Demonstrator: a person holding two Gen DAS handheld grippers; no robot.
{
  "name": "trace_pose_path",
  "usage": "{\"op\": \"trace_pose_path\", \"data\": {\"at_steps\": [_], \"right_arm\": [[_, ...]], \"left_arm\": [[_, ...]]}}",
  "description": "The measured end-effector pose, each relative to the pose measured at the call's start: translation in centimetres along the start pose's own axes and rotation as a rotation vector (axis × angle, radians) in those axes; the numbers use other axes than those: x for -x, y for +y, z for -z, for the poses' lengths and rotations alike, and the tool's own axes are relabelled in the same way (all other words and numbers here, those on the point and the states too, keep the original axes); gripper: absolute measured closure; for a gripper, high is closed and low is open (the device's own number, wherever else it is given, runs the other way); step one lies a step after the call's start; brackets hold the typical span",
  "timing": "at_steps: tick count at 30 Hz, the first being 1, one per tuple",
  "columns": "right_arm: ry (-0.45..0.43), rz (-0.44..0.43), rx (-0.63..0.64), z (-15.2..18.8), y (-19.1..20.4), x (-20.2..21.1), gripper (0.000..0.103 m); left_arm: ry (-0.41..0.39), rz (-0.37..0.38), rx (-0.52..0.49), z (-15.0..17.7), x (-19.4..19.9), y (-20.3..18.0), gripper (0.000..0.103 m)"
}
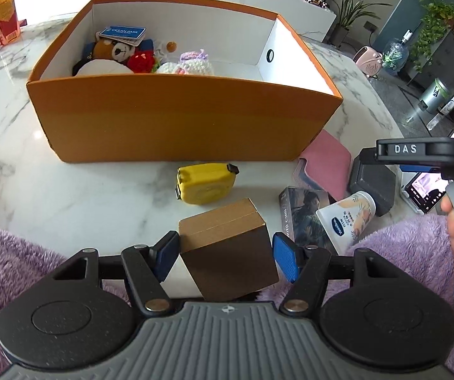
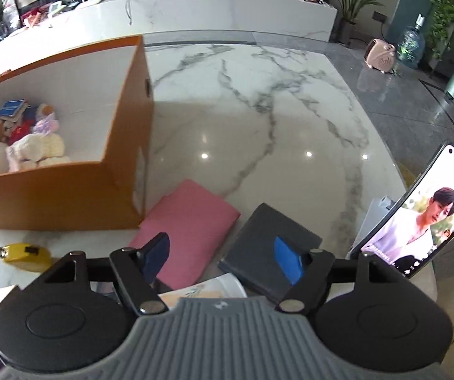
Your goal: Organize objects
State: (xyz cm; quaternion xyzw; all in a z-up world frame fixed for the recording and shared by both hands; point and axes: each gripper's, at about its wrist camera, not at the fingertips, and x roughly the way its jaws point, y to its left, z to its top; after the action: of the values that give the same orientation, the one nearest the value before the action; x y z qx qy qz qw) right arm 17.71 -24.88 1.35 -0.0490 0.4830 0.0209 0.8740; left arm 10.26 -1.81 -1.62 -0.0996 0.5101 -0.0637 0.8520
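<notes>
1. The left tongs (image 1: pixel 227 258) stand apart around a brown cardboard cube box (image 1: pixel 227 247); the left pad looks to touch it, the right pad sits just beside.
2. That box rests on the white marble worktop (image 1: pixel 100 196), near a yellow tape measure (image 1: pixel 204 183) and the open orange storage box (image 1: pixel 179 120).
3. The right tongs (image 2: pixel 223 259) hang apart above a pink flat pouch (image 2: pixel 192 224) and a dark grey flat case (image 2: pixel 258 237), gripping nothing.

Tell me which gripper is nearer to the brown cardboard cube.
Left. The left gripper has its open fingers on either side of the brown cardboard cube. The right gripper hovers off to the side, over the pink pouch and dark grey box.
</notes>
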Motion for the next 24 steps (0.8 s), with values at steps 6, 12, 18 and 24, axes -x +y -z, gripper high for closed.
{"op": "trace_pose_path", "data": {"at_steps": [6, 12, 18, 24], "right_arm": [[0.094, 0.052, -0.117, -1.4, -3.1, -3.0, 0.023], [0.183, 0.058, -0.182, -1.5, -4.8, -5.7, 0.022], [0.233, 0.004, -0.246, -1.6, -5.2, -7.3, 0.016], [0.214, 0.054, -0.172, -2.1, -3.8, -7.7, 0.023]], "left_arm": [[0.019, 0.007, 0.001, -0.3, -0.5, 0.4, 0.028], [0.03, 0.005, 0.007, -0.7, -1.0, 0.9, 0.028], [0.035, 0.009, -0.002, -0.9, -1.3, 0.9, 0.028], [0.045, 0.017, -0.01, -1.0, -1.3, 0.9, 0.028]]}}
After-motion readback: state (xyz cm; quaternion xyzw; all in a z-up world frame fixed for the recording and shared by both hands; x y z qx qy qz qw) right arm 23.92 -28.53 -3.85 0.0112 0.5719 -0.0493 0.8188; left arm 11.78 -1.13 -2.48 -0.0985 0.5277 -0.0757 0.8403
